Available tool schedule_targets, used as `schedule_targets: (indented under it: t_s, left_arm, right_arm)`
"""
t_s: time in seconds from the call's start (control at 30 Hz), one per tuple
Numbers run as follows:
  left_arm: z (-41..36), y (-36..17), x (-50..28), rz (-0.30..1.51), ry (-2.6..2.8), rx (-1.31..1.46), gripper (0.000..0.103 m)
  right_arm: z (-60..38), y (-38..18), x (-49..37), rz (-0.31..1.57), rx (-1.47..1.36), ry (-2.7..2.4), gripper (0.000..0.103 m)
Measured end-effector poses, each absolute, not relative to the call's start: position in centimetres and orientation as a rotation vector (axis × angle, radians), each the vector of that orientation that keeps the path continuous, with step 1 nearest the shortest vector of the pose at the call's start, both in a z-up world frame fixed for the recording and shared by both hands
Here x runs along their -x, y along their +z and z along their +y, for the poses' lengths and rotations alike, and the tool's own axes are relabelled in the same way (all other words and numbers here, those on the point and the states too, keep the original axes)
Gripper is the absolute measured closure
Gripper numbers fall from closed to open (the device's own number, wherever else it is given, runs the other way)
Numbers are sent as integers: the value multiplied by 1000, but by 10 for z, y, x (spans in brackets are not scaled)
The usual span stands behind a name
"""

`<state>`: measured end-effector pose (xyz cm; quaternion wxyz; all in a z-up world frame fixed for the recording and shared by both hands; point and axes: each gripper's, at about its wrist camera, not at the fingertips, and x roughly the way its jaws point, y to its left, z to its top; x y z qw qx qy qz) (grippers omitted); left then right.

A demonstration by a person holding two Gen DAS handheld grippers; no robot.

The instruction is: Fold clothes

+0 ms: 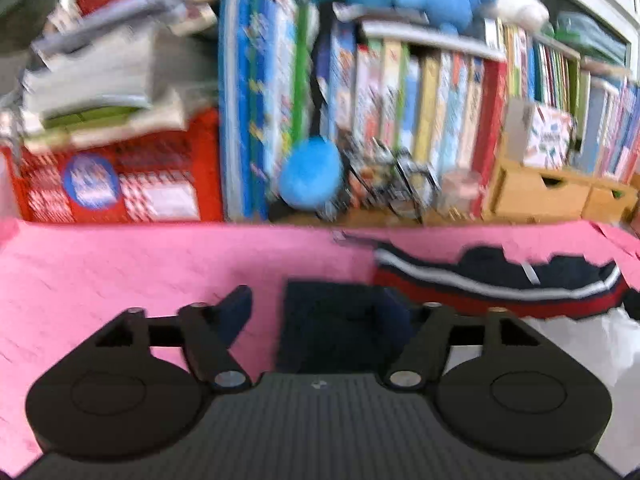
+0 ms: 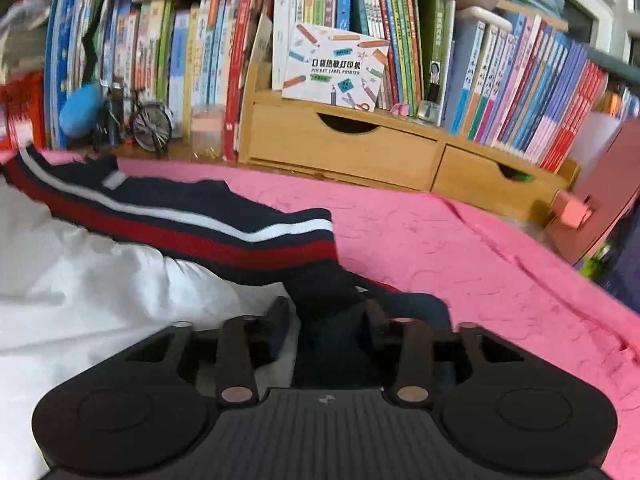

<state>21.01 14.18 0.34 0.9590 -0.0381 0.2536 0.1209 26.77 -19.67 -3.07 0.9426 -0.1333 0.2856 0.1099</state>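
A white garment (image 2: 80, 280) with a navy collar band striped red and white (image 2: 224, 228) lies on the pink cloth (image 2: 460, 248). My right gripper (image 2: 326, 312) stands at the collar's right end with navy fabric between its fingers; the jaws are partly apart around it. In the left wrist view, which is blurred, my left gripper (image 1: 320, 312) is open wide over a navy piece of fabric (image 1: 328, 328), next to the striped collar (image 1: 500, 284). The white body (image 1: 592, 344) lies to its right.
A packed bookshelf (image 2: 360, 40) with wooden drawers (image 2: 344, 148) lines the far edge of the pink cloth. A small model bicycle (image 2: 140, 120), a blue plush toy (image 1: 312, 172) and a red box (image 1: 120, 184) stand there too. A pink box (image 2: 600, 192) sits at the right.
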Motion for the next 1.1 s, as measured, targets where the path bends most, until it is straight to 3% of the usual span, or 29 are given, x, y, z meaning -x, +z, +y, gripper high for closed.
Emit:
schedule_targets:
  t_s: [0.1, 0.23, 0.37, 0.57, 0.83, 0.9, 1.0, 1.1]
  left_arm:
    - [146, 27, -186, 444, 307, 20, 26]
    - [121, 38, -136, 373, 238, -42, 24]
    - [76, 18, -95, 398, 155, -117, 24]
    - [62, -37, -100, 611, 235, -211, 23]
    - [80, -49, -95, 601, 351, -256, 18]
    - [75, -50, -93, 595, 360, -286, 18]
    - [68, -52, -92, 585, 379, -339, 18]
    - [68, -53, -92, 584, 382, -346, 18]
  right_arm:
    - [-199, -22, -260, 567, 297, 147, 35]
    - [-191, 9, -205, 427, 287, 140, 26]
    - [-141, 18, -136, 414, 254, 434, 25]
    - [-80, -13, -80, 536, 316, 724, 25]
    - [-229, -44, -100, 595, 307, 127, 19]
    - [-285, -49, -112, 676, 103, 36, 16]
    - [-308, -39, -103, 674, -60, 42, 27]
    - [-269, -27, -86, 606, 33, 141, 27]
